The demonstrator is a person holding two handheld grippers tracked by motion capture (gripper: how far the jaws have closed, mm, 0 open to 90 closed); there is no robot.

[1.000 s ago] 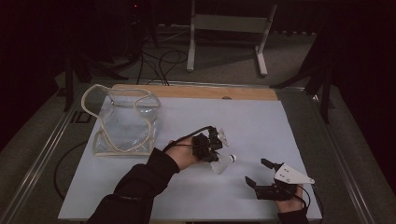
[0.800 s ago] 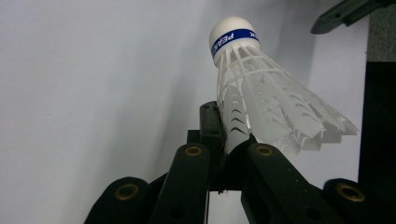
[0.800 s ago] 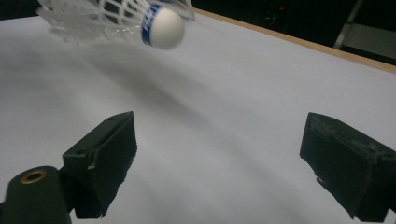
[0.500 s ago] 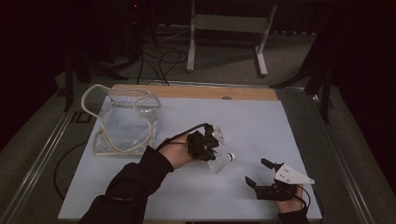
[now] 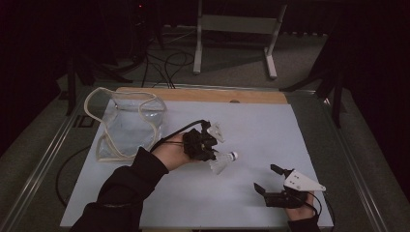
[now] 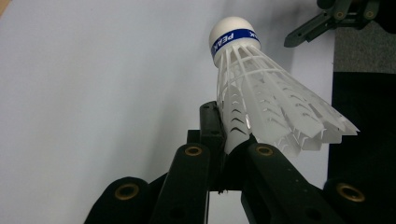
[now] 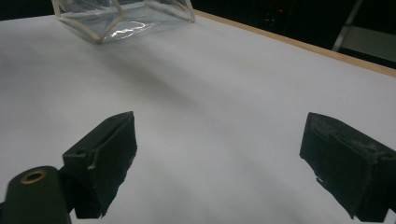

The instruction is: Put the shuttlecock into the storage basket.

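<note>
You are holding the white plastic shuttlecock [image 6: 261,93].
Your left gripper [image 5: 205,145] is pinching its skirt, cork tip pointing away from the clear plastic bag [image 5: 128,123]; your right gripper [image 5: 273,183] is resting spread wide.

White shuttlecock [image 6: 261,98], blue-banded cork

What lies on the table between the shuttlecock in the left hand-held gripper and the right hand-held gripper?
Nothing: in the high view the white sheet is bare between the shuttlecock, clamped in the left hand-held gripper, and the open right hand-held gripper.
</note>
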